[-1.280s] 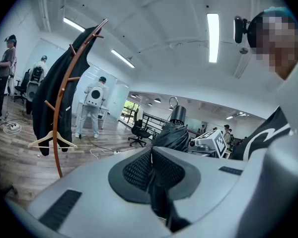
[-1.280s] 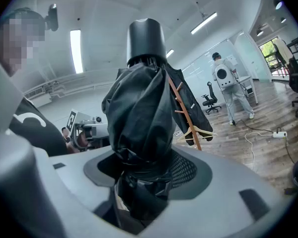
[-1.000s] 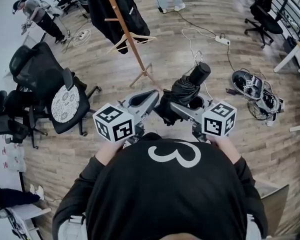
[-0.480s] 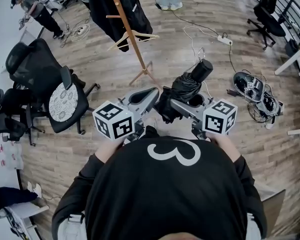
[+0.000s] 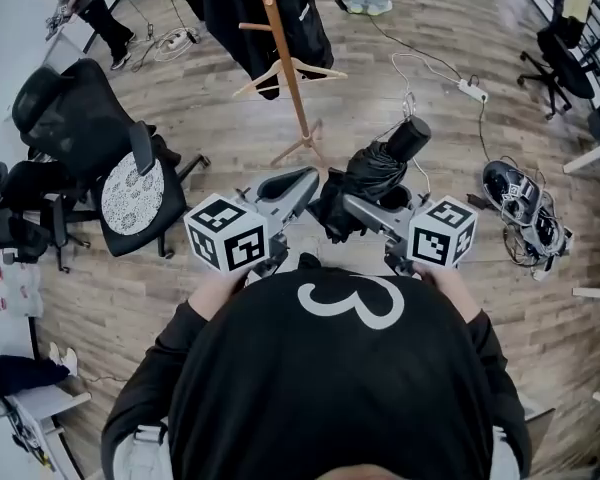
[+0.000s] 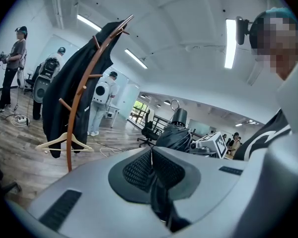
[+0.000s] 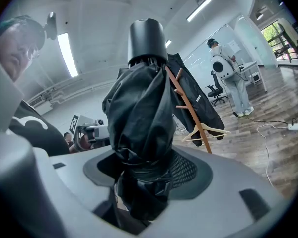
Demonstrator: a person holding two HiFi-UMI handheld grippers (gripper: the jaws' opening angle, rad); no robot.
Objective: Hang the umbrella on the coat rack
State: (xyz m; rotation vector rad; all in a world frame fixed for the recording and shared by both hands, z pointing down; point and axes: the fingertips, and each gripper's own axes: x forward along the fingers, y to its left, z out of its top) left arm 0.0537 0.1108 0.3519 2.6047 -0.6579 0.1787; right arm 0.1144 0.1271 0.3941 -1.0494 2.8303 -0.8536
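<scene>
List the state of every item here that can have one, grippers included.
umbrella: folded and bundled, held between the right gripper's jaws.
right gripper: shut on the umbrella.
left gripper: shut, empty.
coat rack: standing upright, umbrella not yet on it.
black coat: hanging on the coat rack.
wooden hanger: hanging on the coat rack, bare.

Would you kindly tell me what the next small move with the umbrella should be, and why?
Probably step forward and carry the right tool toward the coat rack. That tool is shut on the folded black umbrella, while the rack stands ahead, clearly apart from it, so no peg seems within reach yet. The left tool is shut on nothing.
</scene>
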